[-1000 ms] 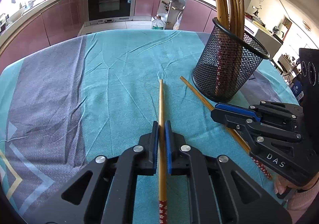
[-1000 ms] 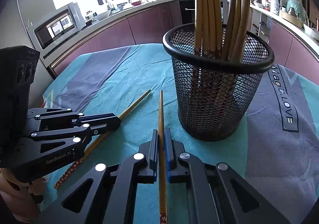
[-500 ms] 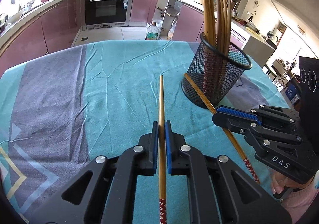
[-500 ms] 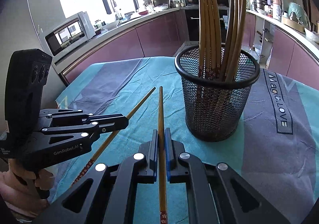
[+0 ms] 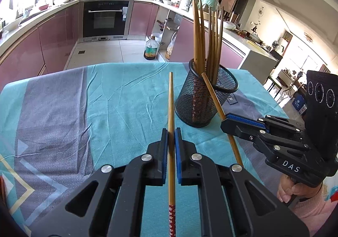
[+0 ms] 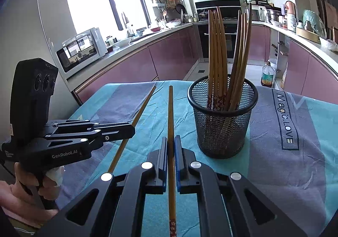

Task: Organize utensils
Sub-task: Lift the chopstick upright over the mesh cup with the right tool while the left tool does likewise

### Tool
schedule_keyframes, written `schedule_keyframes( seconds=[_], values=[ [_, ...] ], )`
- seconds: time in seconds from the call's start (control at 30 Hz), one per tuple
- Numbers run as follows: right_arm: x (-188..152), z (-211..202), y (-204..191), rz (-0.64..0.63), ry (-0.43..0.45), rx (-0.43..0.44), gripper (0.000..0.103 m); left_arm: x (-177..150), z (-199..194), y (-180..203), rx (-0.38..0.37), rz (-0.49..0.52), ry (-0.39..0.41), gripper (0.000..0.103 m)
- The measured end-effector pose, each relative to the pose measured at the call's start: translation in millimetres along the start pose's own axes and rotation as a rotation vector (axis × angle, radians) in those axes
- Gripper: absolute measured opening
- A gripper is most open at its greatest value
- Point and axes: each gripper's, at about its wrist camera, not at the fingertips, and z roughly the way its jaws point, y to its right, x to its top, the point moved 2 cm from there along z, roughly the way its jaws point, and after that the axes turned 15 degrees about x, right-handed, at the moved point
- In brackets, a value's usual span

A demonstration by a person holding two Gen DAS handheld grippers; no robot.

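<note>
Far left, beyond the table [image 6: 295, 173], a microwave [image 6: 81, 51] on the kitchen counter under a bright window. Nearer, left gripper [image 5: 171, 131] clamped on one chopstick [image 5: 171, 123], its patterned red end toward the camera, tip aimed far across the teal and grey tablecloth [image 5: 84, 110]. Held clear above the cloth, nothing between its tip and the far table edge. Just right of it, right gripper [image 6: 171, 141] pressed together on a second chopstick [image 6: 170, 118], likewise lifted; seen from the left camera, this stick crosses in front of the mesh holder [image 6: 221, 127]. Black mesh holder upright on the table, right of both held sticks and apart from them, packed with about ten chopsticks [image 6: 217, 51] standing on end in two leaning bunches, exact count unclear. Further right, lettering printed on the grey band of cloth. Beyond, on the floor by the cabinets, one oil bottle [image 6: 267, 75]. Two grippers, two held chopsticks, one holder.
</note>
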Motion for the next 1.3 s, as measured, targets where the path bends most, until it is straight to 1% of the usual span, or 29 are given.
schedule_keyframes(
  seconds=[0.57, 0.87, 1.3],
  values=[
    [13.8, -41.5, 1.9, -0.013, 0.117, -0.019, 0.005, 8.9, -40.8, -2.9, -0.075, -0.022, 0.074, 0.007],
    [23.8, -62.5, 0.3, -0.036, 0.183, -0.026, 0.005, 16.3, -63.9, 0.8, -0.098, -0.020, 0.123, 0.007],
    [42.9, -78.2, -0.5, -0.074, 0.239, -0.026, 0.005, 36.5, -86.1, 1.8, -0.114, -0.033, 0.182, 0.007]
  ],
)
